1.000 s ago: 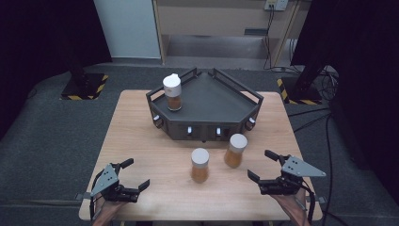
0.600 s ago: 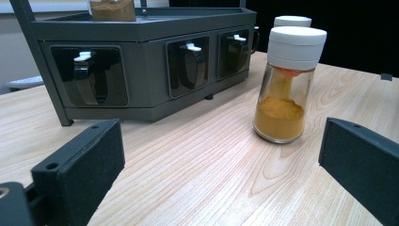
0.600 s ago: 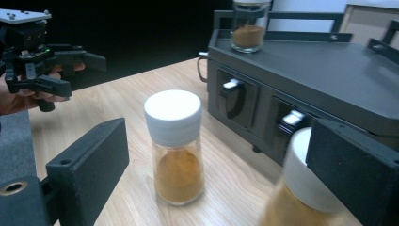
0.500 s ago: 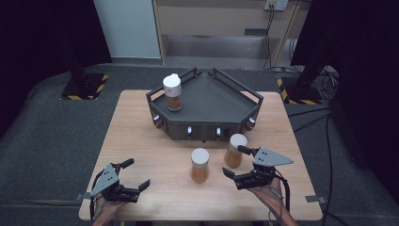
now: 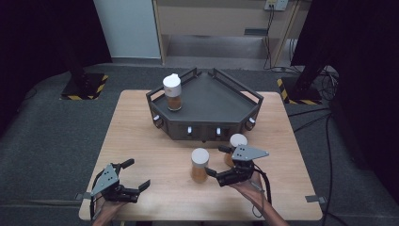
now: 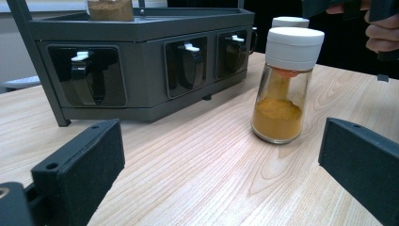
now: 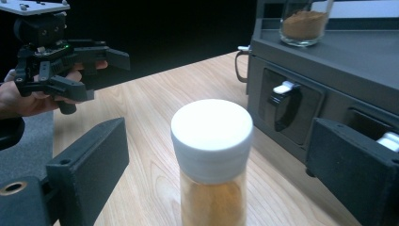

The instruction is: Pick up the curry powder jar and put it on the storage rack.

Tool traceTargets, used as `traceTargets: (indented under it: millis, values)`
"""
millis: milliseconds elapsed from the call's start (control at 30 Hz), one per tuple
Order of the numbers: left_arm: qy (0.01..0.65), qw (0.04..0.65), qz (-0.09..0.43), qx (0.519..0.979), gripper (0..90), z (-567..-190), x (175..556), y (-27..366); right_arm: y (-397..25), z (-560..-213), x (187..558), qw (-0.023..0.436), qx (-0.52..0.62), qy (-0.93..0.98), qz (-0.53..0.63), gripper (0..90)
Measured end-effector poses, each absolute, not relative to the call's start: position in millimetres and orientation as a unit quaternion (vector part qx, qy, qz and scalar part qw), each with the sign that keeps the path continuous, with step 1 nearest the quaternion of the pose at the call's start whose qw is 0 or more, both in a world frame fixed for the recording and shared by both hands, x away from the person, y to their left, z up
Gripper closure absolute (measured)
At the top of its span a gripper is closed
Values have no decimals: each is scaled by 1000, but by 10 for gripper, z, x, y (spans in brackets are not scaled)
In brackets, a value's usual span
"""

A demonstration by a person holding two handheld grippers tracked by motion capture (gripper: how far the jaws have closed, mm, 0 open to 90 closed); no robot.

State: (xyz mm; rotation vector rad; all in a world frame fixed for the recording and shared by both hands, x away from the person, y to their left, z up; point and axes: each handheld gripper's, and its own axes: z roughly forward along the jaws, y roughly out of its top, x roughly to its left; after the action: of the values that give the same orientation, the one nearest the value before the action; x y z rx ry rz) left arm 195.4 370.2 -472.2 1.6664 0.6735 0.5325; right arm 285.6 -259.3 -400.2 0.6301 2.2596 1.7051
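Right claw (image 5: 221,161) is wide open, gripping nothing, straddling the glass spice jar with white cap (image 7: 211,160) at center frame on the wooden table (image 5: 141,127). Glass looks slick and breakable; I'd grip the body under the cap.

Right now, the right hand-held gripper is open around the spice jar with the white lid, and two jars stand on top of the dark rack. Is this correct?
Not quite. The high view shows one jar on top of the dark rack, not two. The rest holds: the right hand-held gripper is open around the white-lidded spice jar.
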Motion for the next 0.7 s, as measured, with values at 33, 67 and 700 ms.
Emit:
traceTargets:
  millis: [33,67,700]
  values:
    - [289,592,229,717,0,-4720,1953,3700,-2568,-4018,2871,117,215,773,585,71]
    - [288,592,230,717,0,-4719,1952,3699,-2539,-4029,2889,115,214,775,584,72]
    - [287,592,230,717,0,-4719,1949,3700,-2238,-4351,3155,79,235,779,576,154]
